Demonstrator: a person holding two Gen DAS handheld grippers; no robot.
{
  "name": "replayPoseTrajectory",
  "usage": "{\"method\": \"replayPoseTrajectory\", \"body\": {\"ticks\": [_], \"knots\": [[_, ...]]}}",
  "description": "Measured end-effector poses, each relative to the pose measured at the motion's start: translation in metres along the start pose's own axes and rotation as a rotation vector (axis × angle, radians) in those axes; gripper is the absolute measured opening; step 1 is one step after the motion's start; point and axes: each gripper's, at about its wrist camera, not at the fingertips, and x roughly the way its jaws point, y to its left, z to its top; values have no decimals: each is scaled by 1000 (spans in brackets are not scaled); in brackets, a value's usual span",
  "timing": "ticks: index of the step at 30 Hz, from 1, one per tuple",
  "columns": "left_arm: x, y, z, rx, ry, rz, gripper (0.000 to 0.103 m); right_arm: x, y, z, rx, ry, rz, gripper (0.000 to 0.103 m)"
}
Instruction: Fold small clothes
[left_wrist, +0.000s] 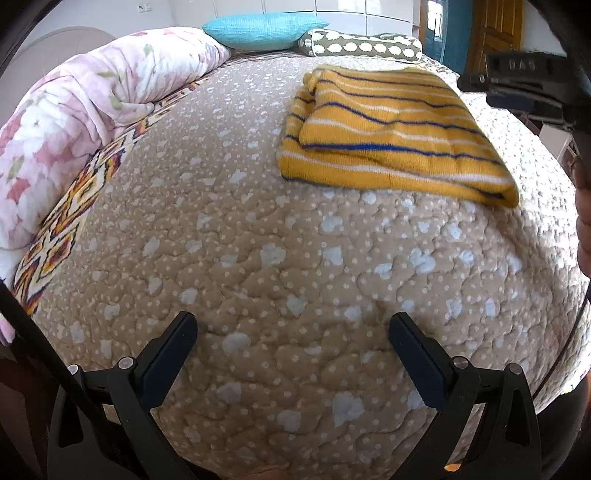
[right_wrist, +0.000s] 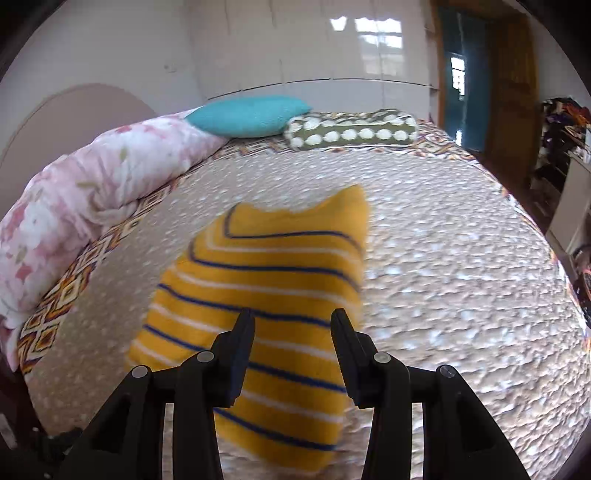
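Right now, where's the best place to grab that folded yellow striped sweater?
Probably the yellow striped sweater at its thick folded near edge, coming from the near side with the open right gripper above it. The layers stack there, so one pinch catches them all.

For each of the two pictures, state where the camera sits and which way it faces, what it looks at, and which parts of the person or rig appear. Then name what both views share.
Left wrist: on the left gripper, facing down across the quilted bedspread; open jaws, right gripper at the upper right edge.
Right wrist: on the right gripper, over the folded yellow striped garment; jaws apart.
Shared: garment, teal pillow, floral duvet.
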Motion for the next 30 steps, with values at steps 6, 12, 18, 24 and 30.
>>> {"method": "replayPoseTrajectory", "body": {"ticks": [6, 12, 18, 24, 30], "knots": [[-9, 10, 11, -64, -7, -18, 103, 45, -27, 27, 80, 30, 16, 43], [-35, 20, 37, -58, -109, -29, 103, 73, -38, 21, 85, 124, 83, 48], [-28, 5, 104, 18, -145, -34, 103, 28, -84, -17, 228, -25, 119, 48], [27, -22, 169, 41, -112, -59, 103, 41, -139, -60, 461, -16, 258, 49], [86, -14, 188, 6, -32, 14, 103, 42, -145, -62, 494, -25, 294, 49]]}}
